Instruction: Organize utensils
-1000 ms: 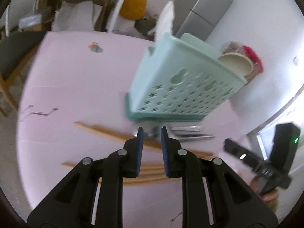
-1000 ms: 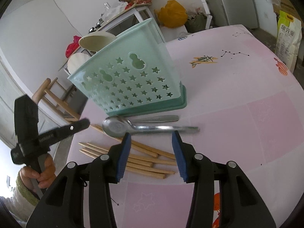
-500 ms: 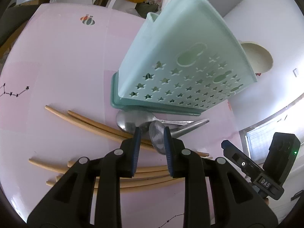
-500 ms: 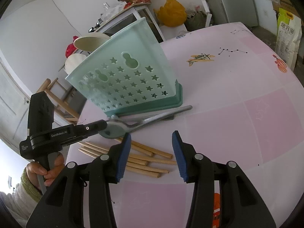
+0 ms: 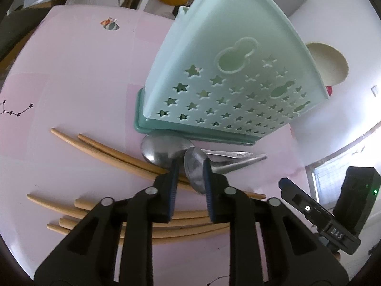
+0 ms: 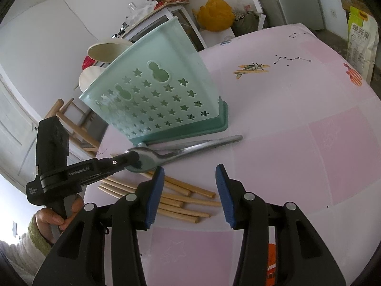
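Spoon bowl sits clamped in the left gripper; right gripper gapes wide.

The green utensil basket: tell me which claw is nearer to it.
Left. The left claw grips a spoon just before the basket; the right claw hangs open farther back, above the chopsticks.

A: Left wrist view orientation?
B: Close above the table, facing the holder and refrigerator corner.
A: Right wrist view?
B: Slightly farther back, facing the holder crosswise. Both share holder, spoons, chopsticks.
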Demonstrator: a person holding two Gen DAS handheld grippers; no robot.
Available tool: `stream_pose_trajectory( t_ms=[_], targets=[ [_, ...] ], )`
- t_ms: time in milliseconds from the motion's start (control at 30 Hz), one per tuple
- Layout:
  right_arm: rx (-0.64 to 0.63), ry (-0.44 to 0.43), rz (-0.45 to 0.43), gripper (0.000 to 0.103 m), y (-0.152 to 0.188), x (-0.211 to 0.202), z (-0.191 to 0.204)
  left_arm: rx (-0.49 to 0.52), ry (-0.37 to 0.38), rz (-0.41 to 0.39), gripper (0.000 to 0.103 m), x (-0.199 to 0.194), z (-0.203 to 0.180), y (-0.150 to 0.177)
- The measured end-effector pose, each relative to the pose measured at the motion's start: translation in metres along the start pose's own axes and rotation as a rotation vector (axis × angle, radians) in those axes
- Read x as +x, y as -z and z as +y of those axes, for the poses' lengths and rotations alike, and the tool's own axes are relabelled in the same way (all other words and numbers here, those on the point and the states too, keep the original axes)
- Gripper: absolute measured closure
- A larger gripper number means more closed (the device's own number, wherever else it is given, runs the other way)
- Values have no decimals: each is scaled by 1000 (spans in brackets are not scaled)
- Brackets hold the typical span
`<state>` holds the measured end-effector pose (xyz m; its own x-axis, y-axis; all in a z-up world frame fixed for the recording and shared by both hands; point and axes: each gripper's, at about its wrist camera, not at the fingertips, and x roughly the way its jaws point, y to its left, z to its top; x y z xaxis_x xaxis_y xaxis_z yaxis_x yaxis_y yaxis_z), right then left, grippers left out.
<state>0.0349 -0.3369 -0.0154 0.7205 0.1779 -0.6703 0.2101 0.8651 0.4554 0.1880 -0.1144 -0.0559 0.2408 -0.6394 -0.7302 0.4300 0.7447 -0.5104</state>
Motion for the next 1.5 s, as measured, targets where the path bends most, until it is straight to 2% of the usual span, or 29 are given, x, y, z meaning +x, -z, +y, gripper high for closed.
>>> stream_pose_trajectory(
  t_ms=[100, 367, 500, 567, 733, 967, 1033, 1267, 1500],
  targets=[
    [-3, 1, -4, 59, 0, -1, 1, -26, -7, -8, 95, 1, 2, 1],
    [-23, -3, -34, 59, -1, -14, -1, -48, 19, -67, 101, -18, 1, 1],
    [-111, 0, -65, 59, -8, -25, 10, -65, 27, -100, 102, -43, 6, 4],
    [-173, 6, -63, 59, -12, -26, 17, -72, 2, -107, 102, -57, 13, 8],
    [-347, 11, -32, 59, -22, -13, 45, -130, -61, -117, 102, -88, 40, 19],
    [-572, 37, 56, 59, -31, 36, 85, -194, -110, -165, 102, -118, 73, 31],
    [-628, 42, 97, 63, -31, 53, 94, -194, -124, -169, 101, -119, 74, 34],
    [-742, 55, 209, 71, -30, 90, 107, -169, -203, -179, 101, -124, 80, 36],
    [-780, 79, 249, 74, -29, 104, 111, -202, -217, -191, 100, -133, 96, 40]
  ],
)
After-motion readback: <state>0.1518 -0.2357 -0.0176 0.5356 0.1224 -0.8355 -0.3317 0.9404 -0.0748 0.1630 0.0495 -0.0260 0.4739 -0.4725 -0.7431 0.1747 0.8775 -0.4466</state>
